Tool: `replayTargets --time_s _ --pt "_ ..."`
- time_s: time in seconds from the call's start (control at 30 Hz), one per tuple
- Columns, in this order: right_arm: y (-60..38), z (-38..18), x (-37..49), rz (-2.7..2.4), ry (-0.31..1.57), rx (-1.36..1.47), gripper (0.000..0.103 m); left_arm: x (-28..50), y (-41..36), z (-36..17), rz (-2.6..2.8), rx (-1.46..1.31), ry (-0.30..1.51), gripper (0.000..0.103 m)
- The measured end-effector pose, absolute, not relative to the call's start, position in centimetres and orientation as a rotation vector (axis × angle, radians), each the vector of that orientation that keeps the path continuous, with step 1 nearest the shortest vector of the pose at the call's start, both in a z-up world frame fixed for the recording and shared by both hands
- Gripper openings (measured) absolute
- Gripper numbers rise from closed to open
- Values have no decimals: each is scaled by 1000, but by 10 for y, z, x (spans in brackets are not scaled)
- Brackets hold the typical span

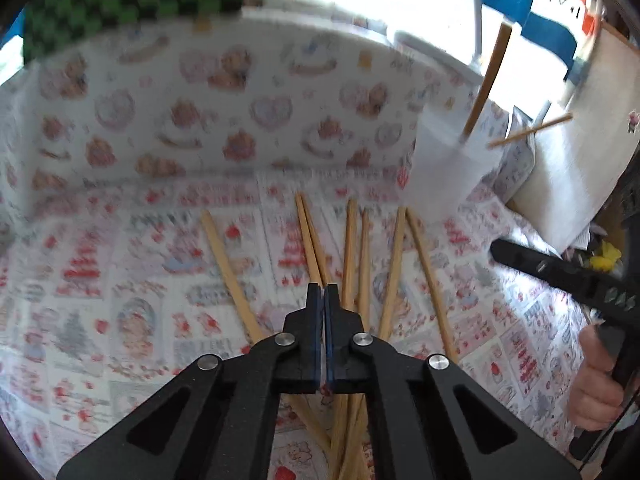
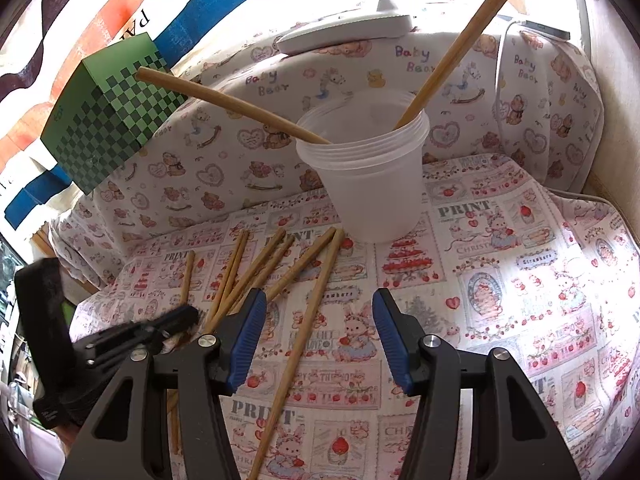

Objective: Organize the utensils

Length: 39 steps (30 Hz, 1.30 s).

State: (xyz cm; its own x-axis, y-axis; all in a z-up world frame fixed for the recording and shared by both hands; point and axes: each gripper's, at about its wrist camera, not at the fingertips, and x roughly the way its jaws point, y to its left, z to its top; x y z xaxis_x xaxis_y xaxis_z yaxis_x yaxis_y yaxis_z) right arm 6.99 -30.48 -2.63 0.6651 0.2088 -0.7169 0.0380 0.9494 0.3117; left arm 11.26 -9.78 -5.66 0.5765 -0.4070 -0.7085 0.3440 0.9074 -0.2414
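Pressing together with nothing visibly between its fingers, the left gripper (image 1: 323, 292) may have missed the loose wooden chopsticks (image 2: 296, 280) on the patterned-cloth table (image 2: 500, 280); lifting now leaves the translucent plastic cup (image 2: 368, 184) unfilled. The right gripper (image 2: 319, 316) hangs spread, empty.

Right claw (image 2: 319, 340) stood open, blue pads apart, nothing between them but one loose wooden chopstick (image 2: 298, 352) lying on the printed pink-and-white cloth over the desk (image 2: 500, 280). More wooden chopsticks (image 2: 256, 268) were scattered in a fan at left-centre. Translucent white plastic cup (image 2: 372, 184) stood upright behind them, with two chopsticks (image 2: 456, 48) leaning out of it to opposite sides. Left claw (image 2: 176, 320) showed blurred at left edge, low over the chopstick ends. Green checkered box (image 2: 108, 120) sat tilted at upper left.
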Motion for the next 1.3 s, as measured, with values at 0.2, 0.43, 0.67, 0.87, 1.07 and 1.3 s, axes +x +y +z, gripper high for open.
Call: replayTargets --time_s 0.2,0.43,0.67,0.87,1.07,1.3 --pt "-299 -32 72 78 855 286 57 101 -72 -31 -444 -163 774 0" --pt "-299 -31 71 80 846 289 57 97 -64 -20 -339 -107 764 0" --pt "-298 -34 73 77 858 288 57 119 -52 -49 -164 -64 931 0" --pt "-293 -33 72 83 855 269 57 126 -39 -60 -115 -52 980 0" --pt "-297 -30 70 86 848 285 57 126 -39 -65 -113 -36 1015 1" --pt "-301 -30 71 76 847 289 57 128 -41 -71 -115 -29 1023 1"
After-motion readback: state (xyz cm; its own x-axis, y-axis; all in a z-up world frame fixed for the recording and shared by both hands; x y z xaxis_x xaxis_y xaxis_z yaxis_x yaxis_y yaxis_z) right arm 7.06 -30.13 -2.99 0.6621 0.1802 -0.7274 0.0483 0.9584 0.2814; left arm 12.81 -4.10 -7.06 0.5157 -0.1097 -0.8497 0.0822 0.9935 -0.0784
